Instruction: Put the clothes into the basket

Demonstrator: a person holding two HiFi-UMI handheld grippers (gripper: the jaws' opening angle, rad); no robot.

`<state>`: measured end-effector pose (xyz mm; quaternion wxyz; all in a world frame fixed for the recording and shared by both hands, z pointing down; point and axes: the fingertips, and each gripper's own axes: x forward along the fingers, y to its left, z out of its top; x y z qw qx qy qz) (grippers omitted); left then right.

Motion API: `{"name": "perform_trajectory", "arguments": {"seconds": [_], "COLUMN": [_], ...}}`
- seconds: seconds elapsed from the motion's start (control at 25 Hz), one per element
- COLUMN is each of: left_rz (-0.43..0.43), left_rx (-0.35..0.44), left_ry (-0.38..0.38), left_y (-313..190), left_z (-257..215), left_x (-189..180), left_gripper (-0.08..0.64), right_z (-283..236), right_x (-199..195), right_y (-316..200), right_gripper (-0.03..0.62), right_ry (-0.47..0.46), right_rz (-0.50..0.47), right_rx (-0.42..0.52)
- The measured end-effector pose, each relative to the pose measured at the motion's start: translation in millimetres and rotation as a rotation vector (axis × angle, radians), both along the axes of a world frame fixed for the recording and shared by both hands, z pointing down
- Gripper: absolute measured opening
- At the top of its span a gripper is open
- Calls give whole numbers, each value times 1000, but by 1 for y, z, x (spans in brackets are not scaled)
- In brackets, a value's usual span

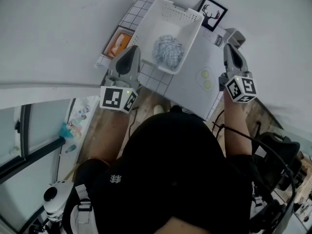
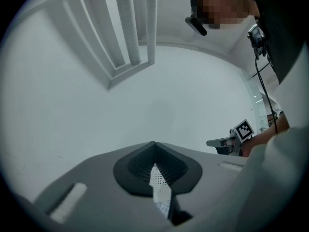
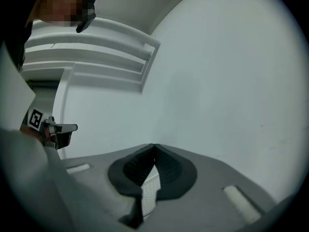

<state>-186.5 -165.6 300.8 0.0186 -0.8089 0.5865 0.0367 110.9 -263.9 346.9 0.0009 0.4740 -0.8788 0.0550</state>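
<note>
A white perforated basket [image 1: 195, 21] stands on the white table [image 1: 192, 94], and a bundled blue-and-white checked cloth [image 1: 168, 51] lies inside it. My left gripper [image 1: 132, 50] hangs raised beside the basket's left wall, shut and empty. My right gripper [image 1: 229, 48] is lifted over the table's right edge, also shut with nothing in it. In the left gripper view the dark pads meet at the tip [image 2: 154, 144], with a bare wall beyond. The right gripper view shows its jaws [image 3: 154, 145] closed the same way.
A framed deer picture [image 1: 212, 12] leans behind the basket. An orange box [image 1: 117, 44] sits on the tiled surface [image 1: 134, 13] to its left. Two pale green round marks [image 1: 205, 74] show on the tabletop. The person's dark torso fills the lower head view.
</note>
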Motion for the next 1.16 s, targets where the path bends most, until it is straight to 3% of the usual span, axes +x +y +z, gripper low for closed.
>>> {"name": "perform_trajectory", "arguments": {"seconds": [0.28, 1.16], "left_rz": [39, 21], "left_rx": [6, 12], "left_ry": [-11, -8], "left_y": [-7, -8], "left_z": [-3, -7], "left_x": [15, 17], "left_gripper": [5, 5], "right_z": [0, 4], "right_x": [18, 33], "right_y": [8, 18], "right_gripper": [2, 2], "right_ry": [38, 61], "right_rz": [23, 25], "right_rx": [18, 17]}}
